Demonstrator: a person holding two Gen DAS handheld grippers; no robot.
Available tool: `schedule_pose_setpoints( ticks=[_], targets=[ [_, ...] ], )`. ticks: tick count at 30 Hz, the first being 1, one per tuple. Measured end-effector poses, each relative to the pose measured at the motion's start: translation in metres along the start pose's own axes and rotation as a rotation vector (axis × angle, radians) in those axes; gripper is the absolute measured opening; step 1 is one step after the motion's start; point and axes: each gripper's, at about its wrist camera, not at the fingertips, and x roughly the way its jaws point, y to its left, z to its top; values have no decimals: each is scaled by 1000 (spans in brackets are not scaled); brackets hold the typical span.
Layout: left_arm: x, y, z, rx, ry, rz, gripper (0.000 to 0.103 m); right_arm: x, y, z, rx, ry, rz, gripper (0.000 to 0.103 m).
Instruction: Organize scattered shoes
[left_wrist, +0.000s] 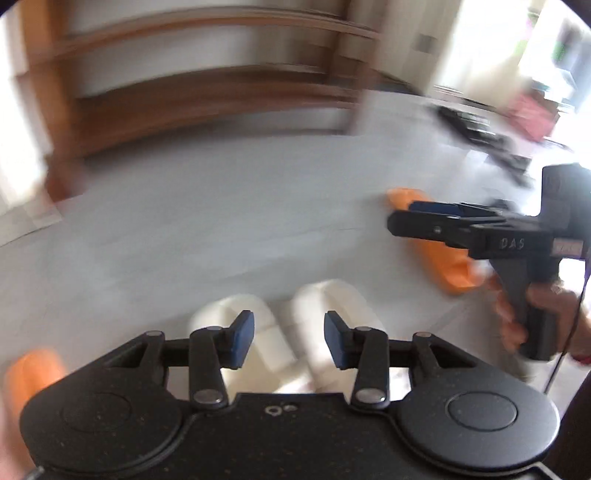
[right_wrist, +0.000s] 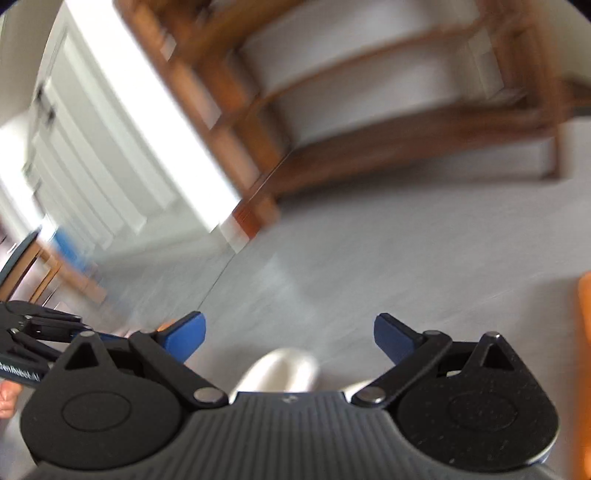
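Two white slippers (left_wrist: 288, 332) lie side by side on the grey floor, just beyond my left gripper (left_wrist: 289, 339), which is open and empty above them. An orange slipper (left_wrist: 439, 254) lies to the right, partly behind my right gripper (left_wrist: 397, 218), seen side-on there. Another orange slipper (left_wrist: 33, 373) shows at the lower left edge. In the right wrist view my right gripper (right_wrist: 290, 336) is open and empty; a white slipper toe (right_wrist: 280, 371) shows below it and an orange slipper (right_wrist: 583, 369) at the right edge. Both views are motion-blurred.
A wooden shoe rack (left_wrist: 207, 85) with empty shelves stands against the wall ahead; it also shows in the right wrist view (right_wrist: 388, 110). A white door (right_wrist: 103, 147) is left of it. Dark items (left_wrist: 480, 129) lie at the far right.
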Motion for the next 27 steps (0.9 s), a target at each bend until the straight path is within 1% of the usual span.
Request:
schedule_pose_setpoints(
  ticks=[1, 2, 3, 5, 6, 7, 9, 12, 14, 17, 19, 21, 22, 24, 25, 27],
  targets=[
    [16, -11, 9, 30, -17, -31, 40, -18, -15, -1, 28, -32, -64, 99],
    [34, -23, 16, 39, -36, -67, 40, -35, -29, -3, 57, -64, -128, 99],
    [53, -36, 22, 38, -56, -106, 40, -48, -40, -4, 82, -85, -173, 99],
    [83, -55, 27, 14, -76, -153, 40, -86, -67, -16, 174, -119, -303, 99],
    [98, -69, 23, 7, -94, -142, 40, -106, -80, -24, 226, -131, -373, 99],
    [116, -86, 18, 2, -118, -121, 40, -120, -88, -31, 264, -140, -419, 99],
    [140, -105, 7, -7, -143, -95, 40, -142, -98, -44, 326, -155, -483, 99],
    [172, -135, -22, -29, -201, -31, 40, -169, -103, -63, 406, -174, -574, 99],
    [184, -143, -24, -54, -223, -6, 40, -180, -106, -71, 427, -177, -604, 99],
    [201, -159, -27, -43, -226, 21, 40, -189, -112, -77, 450, -165, -618, 99],
    [209, -169, -30, -2, -233, 43, 39, -190, -113, -79, 452, -156, -611, 99],
    [220, -177, -31, 47, -238, 83, 39, -188, -116, -80, 446, -156, -608, 99],
    [224, -178, -30, 54, -245, 105, 42, -187, -117, -79, 448, -159, -605, 99],
    [232, -183, -28, 68, -266, 146, 43, -186, -119, -79, 462, -166, -593, 99],
    [234, -186, -27, 82, -275, 164, 43, -186, -119, -79, 468, -168, -588, 99],
    [238, -190, -25, 107, -292, 191, 39, -181, -118, -77, 474, -174, -573, 99]
  ],
)
